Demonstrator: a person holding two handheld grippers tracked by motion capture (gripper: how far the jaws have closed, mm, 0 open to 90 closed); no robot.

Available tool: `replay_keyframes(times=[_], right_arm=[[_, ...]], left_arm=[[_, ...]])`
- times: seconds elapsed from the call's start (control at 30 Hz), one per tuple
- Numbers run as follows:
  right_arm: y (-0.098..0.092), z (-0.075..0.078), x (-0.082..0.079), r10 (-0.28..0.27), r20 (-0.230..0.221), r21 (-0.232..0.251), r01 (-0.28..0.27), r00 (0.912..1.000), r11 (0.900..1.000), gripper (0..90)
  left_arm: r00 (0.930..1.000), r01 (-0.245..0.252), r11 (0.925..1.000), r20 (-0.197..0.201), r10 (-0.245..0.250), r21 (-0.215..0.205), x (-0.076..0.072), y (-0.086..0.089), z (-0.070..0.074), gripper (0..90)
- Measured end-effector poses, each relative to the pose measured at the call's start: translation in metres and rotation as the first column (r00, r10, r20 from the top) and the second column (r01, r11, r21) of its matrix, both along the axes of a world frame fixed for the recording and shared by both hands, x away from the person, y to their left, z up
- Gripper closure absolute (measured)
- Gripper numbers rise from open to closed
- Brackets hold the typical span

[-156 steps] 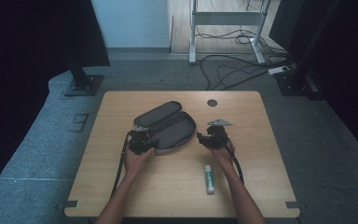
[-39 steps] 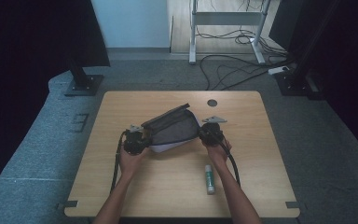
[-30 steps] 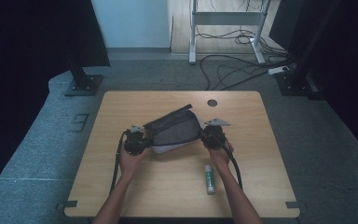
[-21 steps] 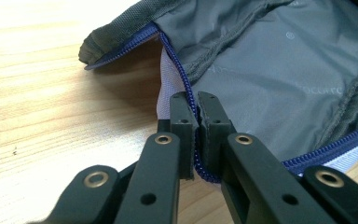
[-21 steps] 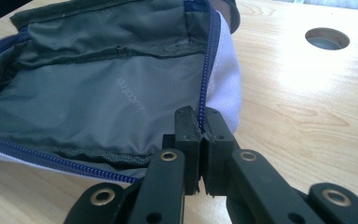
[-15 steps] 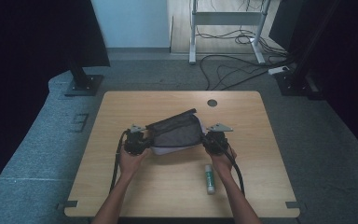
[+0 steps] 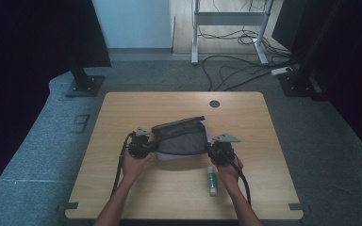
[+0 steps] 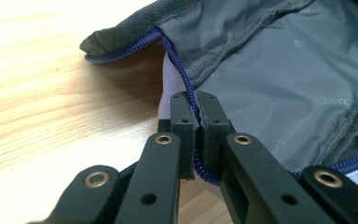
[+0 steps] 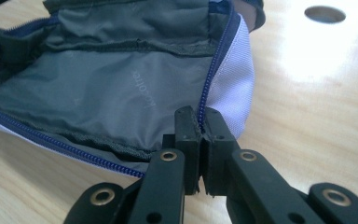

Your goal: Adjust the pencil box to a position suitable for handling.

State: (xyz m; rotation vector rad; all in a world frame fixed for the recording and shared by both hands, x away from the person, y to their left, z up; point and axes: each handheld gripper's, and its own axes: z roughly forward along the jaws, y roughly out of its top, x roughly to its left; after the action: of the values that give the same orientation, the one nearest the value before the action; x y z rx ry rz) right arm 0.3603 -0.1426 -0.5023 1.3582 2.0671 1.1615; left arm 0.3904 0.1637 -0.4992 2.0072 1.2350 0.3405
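Grey fabric pouch (image 7: 181, 140) with blue zipper sits mid desk (image 7: 122, 108), unzipped, lid flap propped up toward the far side, grey lining showing. Left tongs (image 7: 147, 147) clamped shut on the pouch's left rim, jaws pinching the blue zipper edge (image 8: 190, 100) in the left gripper view. Right tongs (image 7: 212, 149) clamped shut on the pouch's right rim, jaws nipping the zipper edge (image 9: 204, 114) beside the white outer panel in the right gripper view. Pouch stretched between both tongs, bottom resting on the wood. Green-and-white glue stick (image 7: 212, 180) lies on the desk near the right hand (image 7: 227, 168), just beside it. Dark round hole (image 7: 214, 103) in the desk, far of the pouch.
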Motion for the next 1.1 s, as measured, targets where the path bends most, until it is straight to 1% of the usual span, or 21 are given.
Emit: replay_keyframes(times=[0.03, 0.07, 0.13, 0.17, 0.2, 0.23, 0.27, 0.3, 0.4, 0.43, 0.47, 0.6, 0.7, 0.77, 0.8, 0.87, 0.9, 0.93, 0.97, 1.1], right_arm=[[0.0, 0.0, 0.0, 0.0, 0.0, 0.0, 0.0, 1.0, 1.0, 85.6], [-0.001, -0.005, -0.001, 0.002, -0.01, 0.0, -0.002, 0.9999, 1.0, 85.5], [-0.002, -0.007, -0.001, 0.003, -0.013, -0.001, -0.003, 0.9999, 1.0, 85.5], [-0.002, -0.009, -0.001, 0.007, -0.02, -0.001, -0.007, 0.9998, 1.0, 85.5], [-0.003, -0.014, -0.001, 0.012, -0.041, -0.001, -0.012, 0.9991, 1.0, 85.1], [-0.003, -0.016, -0.001, 0.014, -0.046, 0.0, -0.014, 0.9988, 1.0, 85.0], [-0.003, -0.016, -0.001, 0.014, -0.046, 0.0, -0.014, 0.9988, 1.0, 85.0], [-0.004, -0.021, 0.001, 0.015, -0.064, 0.004, -0.015, 0.9978, 1.0, 84.3], [-0.006, -0.026, 0.002, 0.018, -0.08, 0.008, -0.017, 0.9967, 1.0, 83.4], [-0.006, -0.026, 0.002, 0.018, -0.08, 0.008, -0.017, 0.9967, 1.0, 83.4], [-0.006, -0.029, 0.001, 0.024, -0.09, 0.008, -0.023, 0.9956, 1.0, 82.4], [-0.006, -0.031, 0.0, 0.027, -0.085, -0.002, -0.027, 0.996, 1.0, 80.2], [-0.007, -0.032, 0.0, 0.031, -0.091, 0.007, -0.03, 0.9954, 1.0, 74.6], [-0.008, -0.032, 0.0, 0.031, -0.083, -0.002, -0.031, 0.9961, 1.0, 68.0], [-0.009, -0.032, -0.001, 0.02, -0.069, -0.005, -0.021, 0.9974, 1.0, 62.7], [-0.011, -0.029, -0.001, 0.006, -0.043, 0.009, -0.006, 0.9991, 1.0, 54.7], [-0.013, -0.027, -0.001, 0.001, -0.033, 0.015, -0.001, 0.9994, 1.0, 52.2], [-0.013, -0.027, -0.001, 0.001, -0.033, 0.015, -0.001, 0.9994, 1.0, 52.2], [-0.016, -0.025, -0.002, -0.004, -0.019, 0.039, 0.005, 0.9998, 0.999, 49.1], [-0.02, -0.022, -0.004, -0.008, -0.017, 0.062, 0.009, 0.9998, 0.998, 46.1]], left_arm=[[1.0, 0.0, 1.0, 0.0, 0.0, 0.0, 0.0, 0.0, 0.0, 86.7], [1.0, 0.002, 1.0, -0.008, -0.001, 0.006, 0.002, -0.001, -0.004, 86.7], [0.9999, 0.004, 0.9999, -0.015, -0.004, 0.013, 0.003, -0.002, -0.006, 86.6], [0.9997, 0.005, 0.9998, -0.022, -0.005, 0.017, 0.004, -0.003, -0.008, 86.6], [0.9996, 0.008, 0.9998, -0.029, -0.007, 0.019, 0.006, -0.003, -0.01, 86.3], [0.9991, 0.011, 0.9996, -0.041, -0.01, 0.024, 0.008, -0.004, -0.014, 86.1], [0.9991, 0.011, 0.9996, -0.041, -0.01, 0.024, 0.008, -0.004, -0.014, 86.0], [0.9988, 0.013, 0.9995, -0.048, -0.011, 0.028, 0.009, -0.005, -0.016, 85.7], [0.9978, 0.016, 0.9993, -0.065, -0.014, 0.034, 0.011, -0.006, -0.023, 84.6], [0.9978, 0.016, 0.9993, -0.065, -0.014, 0.034, 0.011, -0.006, -0.023, 84.4], [0.998, 0.014, 0.9995, -0.062, -0.012, 0.03, 0.011, -0.006, -0.025, 83.9], [0.9981, 0.013, 0.9996, -0.061, -0.012, 0.024, 0.011, -0.006, -0.025, 80.8], [0.998, 0.015, 0.9997, -0.062, -0.014, 0.018, 0.011, -0.005, -0.025, 72.4], [0.9981, 0.019, 0.9997, -0.059, -0.018, 0.016, 0.012, -0.005, -0.025, 60.8], [0.9983, 0.018, 0.9996, -0.055, -0.017, 0.021, 0.012, -0.005, -0.025, 50.4], [0.9995, 0.007, 0.9991, -0.031, -0.006, 0.042, 0.011, -0.005, -0.025, 38.4], [0.9997, 0.001, 0.9993, -0.026, 0.0, 0.039, 0.011, -0.004, -0.024, 35.1], [0.9997, 0.001, 0.9993, -0.026, 0.0, 0.039, 0.011, -0.004, -0.024, 31.9], [0.9999, -0.011, 0.9996, -0.012, 0.011, 0.027, 0.011, -0.002, -0.021, 29.2], [0.9997, -0.02, 0.9998, 0.013, 0.02, -0.008, 0.008, 0.003, -0.014, 25.9]])
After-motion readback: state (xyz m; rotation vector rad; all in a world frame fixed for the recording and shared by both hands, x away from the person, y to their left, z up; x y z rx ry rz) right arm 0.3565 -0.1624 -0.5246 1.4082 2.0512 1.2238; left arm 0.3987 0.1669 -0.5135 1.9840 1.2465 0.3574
